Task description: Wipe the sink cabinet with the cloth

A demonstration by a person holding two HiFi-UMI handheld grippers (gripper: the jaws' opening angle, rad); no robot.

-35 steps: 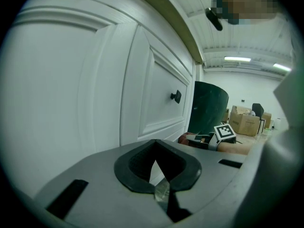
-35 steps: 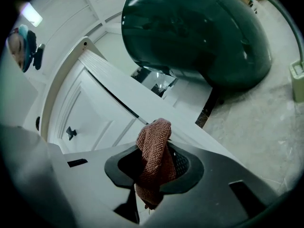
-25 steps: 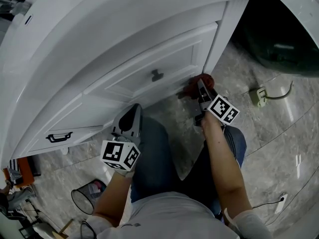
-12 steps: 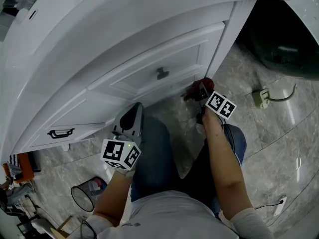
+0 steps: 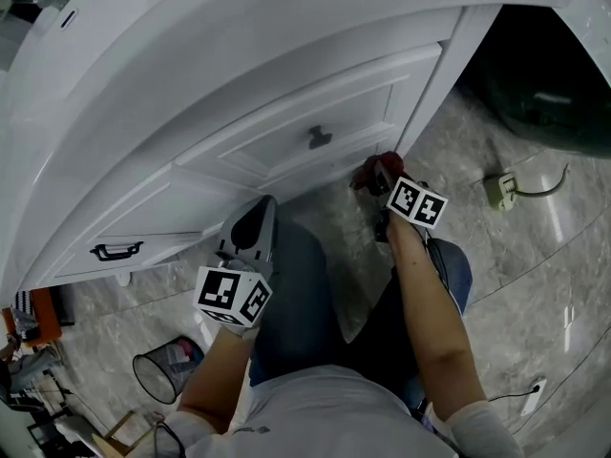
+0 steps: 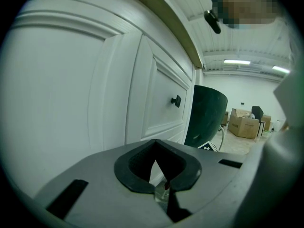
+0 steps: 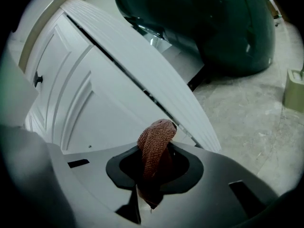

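Note:
The white sink cabinet (image 5: 286, 113) fills the upper part of the head view, with a door carrying a dark knob (image 5: 318, 138). My right gripper (image 5: 379, 176) is shut on a reddish-brown cloth (image 5: 368, 168) and holds it against the door's lower right corner, near the cabinet's corner post. In the right gripper view the cloth (image 7: 156, 144) sticks up from the closed jaws, close to the white panel (image 7: 109, 94). My left gripper (image 5: 252, 219) hangs shut and empty over the person's lap, apart from the cabinet; its view shows the door (image 6: 161, 99) and knob (image 6: 175, 100).
A dark handle (image 5: 115, 250) sits on a drawer at lower left. A dark green tub (image 5: 539, 84) stands right of the cabinet, with a power strip (image 5: 498, 189) on the marble floor. A mesh waste bin (image 5: 164, 368) is at lower left. The person's knees lie below the grippers.
My right gripper and the cloth have stayed at the door's lower right corner, shifting only slightly while the head view drifted. The left gripper has kept still.

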